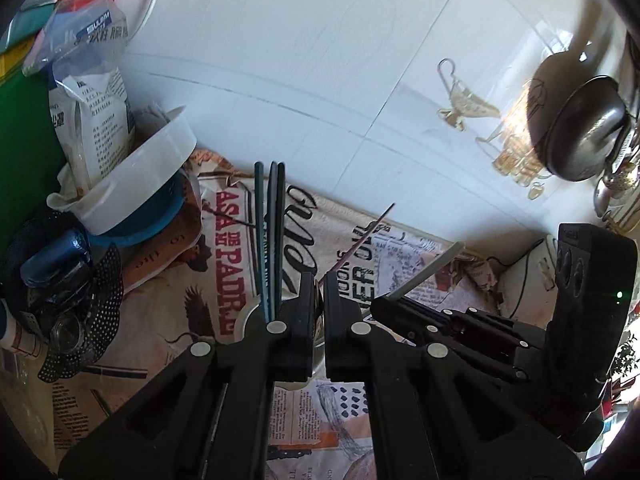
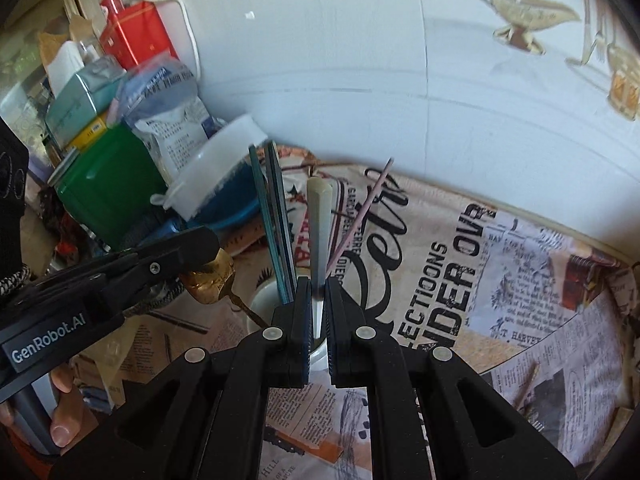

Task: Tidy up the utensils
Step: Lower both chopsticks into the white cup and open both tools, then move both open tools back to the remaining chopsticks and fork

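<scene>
A white cup (image 2: 266,294) stands on the newspaper-print cloth (image 2: 500,264) and holds dark blue chopsticks (image 2: 276,216) and a thin pink stick (image 2: 360,216). My right gripper (image 2: 319,300) is shut on a pale white-handled utensil (image 2: 320,216), held upright over the cup. My left gripper (image 1: 319,300) is shut on a gold spoon (image 2: 210,280), bowl up, its handle slanting down toward the cup. In the left wrist view the chopsticks (image 1: 270,232), pink stick (image 1: 366,236) and pale handle (image 1: 430,272) rise ahead, with the right gripper (image 1: 460,320) at the right.
Left of the cup lie a tilted white tub (image 2: 216,164) over a blue bowl, a green tin (image 2: 104,192), bags and a red box (image 2: 136,36). White tiled wall (image 1: 320,60) behind. A dark pan (image 1: 580,136) hangs at the far right.
</scene>
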Tool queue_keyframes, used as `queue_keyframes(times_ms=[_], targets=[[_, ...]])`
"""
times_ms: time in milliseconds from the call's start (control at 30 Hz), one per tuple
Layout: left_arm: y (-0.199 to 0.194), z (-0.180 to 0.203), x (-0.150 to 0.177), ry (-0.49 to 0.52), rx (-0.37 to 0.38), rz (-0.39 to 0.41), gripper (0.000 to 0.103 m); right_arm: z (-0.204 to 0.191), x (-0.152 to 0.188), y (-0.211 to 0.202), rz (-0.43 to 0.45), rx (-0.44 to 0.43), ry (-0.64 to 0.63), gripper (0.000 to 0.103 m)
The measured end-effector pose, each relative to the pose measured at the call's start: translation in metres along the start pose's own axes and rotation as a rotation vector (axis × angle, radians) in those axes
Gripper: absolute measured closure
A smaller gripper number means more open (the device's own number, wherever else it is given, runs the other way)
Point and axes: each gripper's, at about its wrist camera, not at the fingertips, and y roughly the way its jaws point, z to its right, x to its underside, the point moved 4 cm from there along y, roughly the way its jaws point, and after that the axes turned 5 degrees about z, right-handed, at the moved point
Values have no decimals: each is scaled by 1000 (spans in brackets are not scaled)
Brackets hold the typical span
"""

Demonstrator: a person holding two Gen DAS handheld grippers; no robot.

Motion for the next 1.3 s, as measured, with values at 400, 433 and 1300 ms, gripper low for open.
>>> queue_keyframes(times_ms=[400,433,1300], targets=[[25,1,-10,65,-100,-17,101,13,-9,23,-36,2,12,95],[23,4,-12,81,-105,-11,101,14,-9,23,-39,6,17,95],[-54,62,13,287,-92,83,49,40,14,-106,181,221,61,57]])
